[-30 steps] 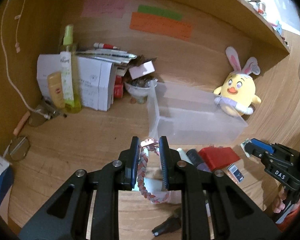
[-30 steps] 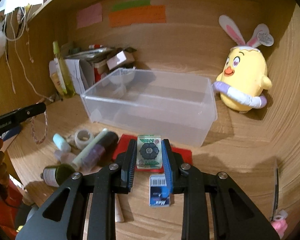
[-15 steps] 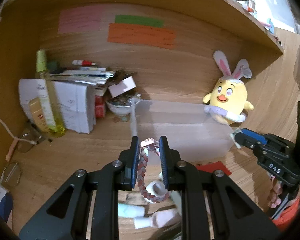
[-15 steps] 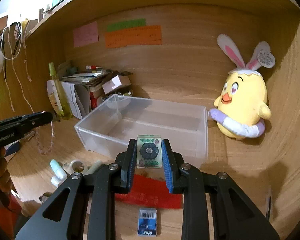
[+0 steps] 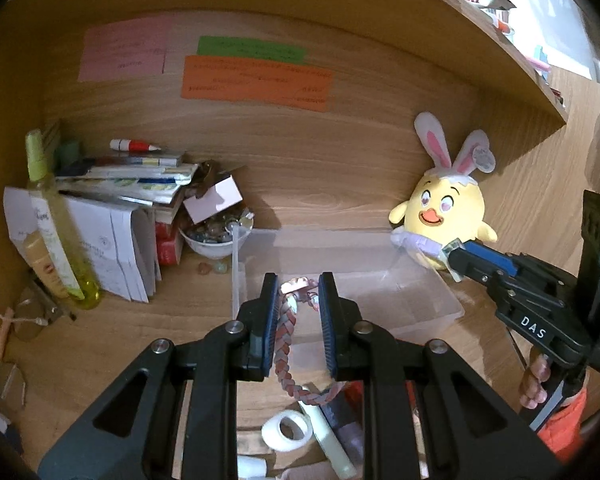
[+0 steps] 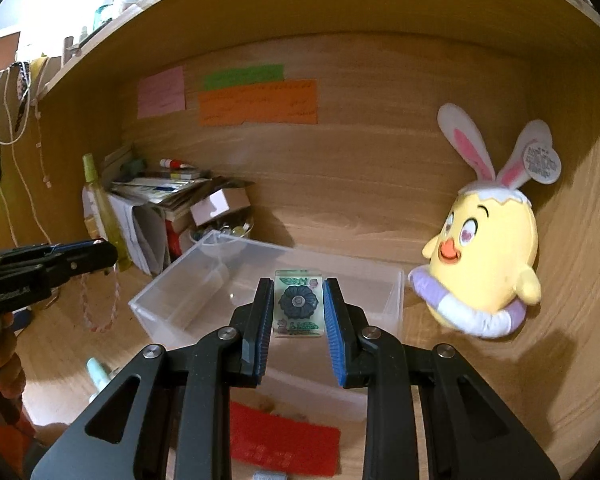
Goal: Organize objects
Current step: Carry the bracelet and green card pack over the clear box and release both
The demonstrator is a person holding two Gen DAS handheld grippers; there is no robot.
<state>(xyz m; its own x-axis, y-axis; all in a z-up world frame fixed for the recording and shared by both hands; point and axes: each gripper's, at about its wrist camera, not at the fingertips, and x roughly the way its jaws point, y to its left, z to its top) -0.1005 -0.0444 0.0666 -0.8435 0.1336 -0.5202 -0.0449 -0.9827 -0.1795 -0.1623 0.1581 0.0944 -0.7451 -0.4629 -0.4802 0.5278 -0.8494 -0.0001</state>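
Braided bracelet [image 5: 286,344] hangs pinched between left fingers [image 5: 269,320].

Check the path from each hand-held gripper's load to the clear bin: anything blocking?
Nothing visible. The right hand-held gripper holds the flower tile in front of the clear bin, which looks empty. The left hand-held gripper holds the braided bracelet just before the bin's near wall.

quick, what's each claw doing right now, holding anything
Left claw: closed on a braided bracelet, which hangs below it.
Right claw: closed on a small clear tile with a flower design.
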